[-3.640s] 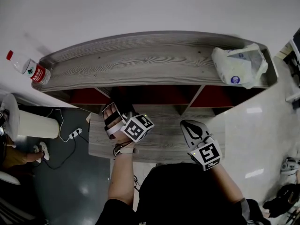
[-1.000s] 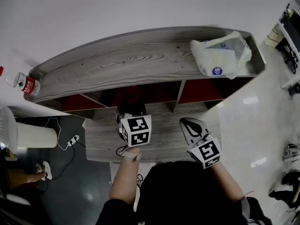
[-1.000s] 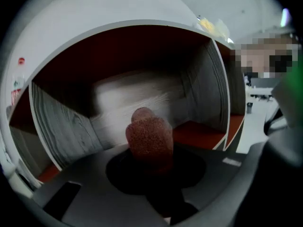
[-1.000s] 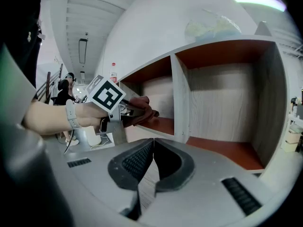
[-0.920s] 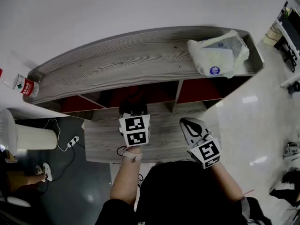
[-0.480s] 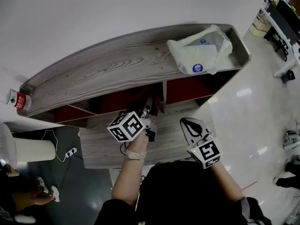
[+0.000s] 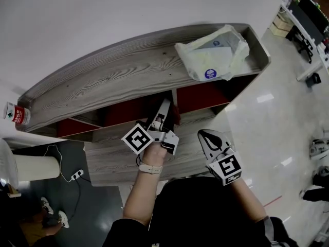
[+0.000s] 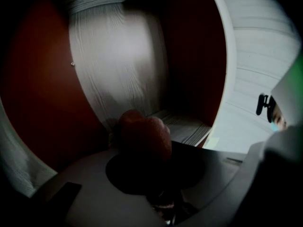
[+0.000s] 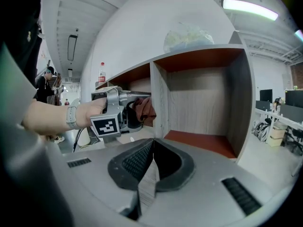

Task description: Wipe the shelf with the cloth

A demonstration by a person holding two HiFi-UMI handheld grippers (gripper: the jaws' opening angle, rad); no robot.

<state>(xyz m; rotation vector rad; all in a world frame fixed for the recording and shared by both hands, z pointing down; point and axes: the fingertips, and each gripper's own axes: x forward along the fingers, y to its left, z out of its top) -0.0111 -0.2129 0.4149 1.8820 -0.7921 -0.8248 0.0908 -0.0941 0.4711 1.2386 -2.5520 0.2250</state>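
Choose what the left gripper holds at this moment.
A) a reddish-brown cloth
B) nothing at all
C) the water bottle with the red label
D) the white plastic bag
A: the right gripper view shows the left gripper shut on a reddish-brown cloth, which is bunched at its jaws beside a divider of the shelf.

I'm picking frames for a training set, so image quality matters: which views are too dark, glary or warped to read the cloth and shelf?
Left gripper view: underexposed, the cloth only a dim, soft reddish lump; right gripper view: well lit, cloth and shelf crisp, though the ceiling light is blown out; head view: fisheye bows the shelf, with glare patches on the floor.
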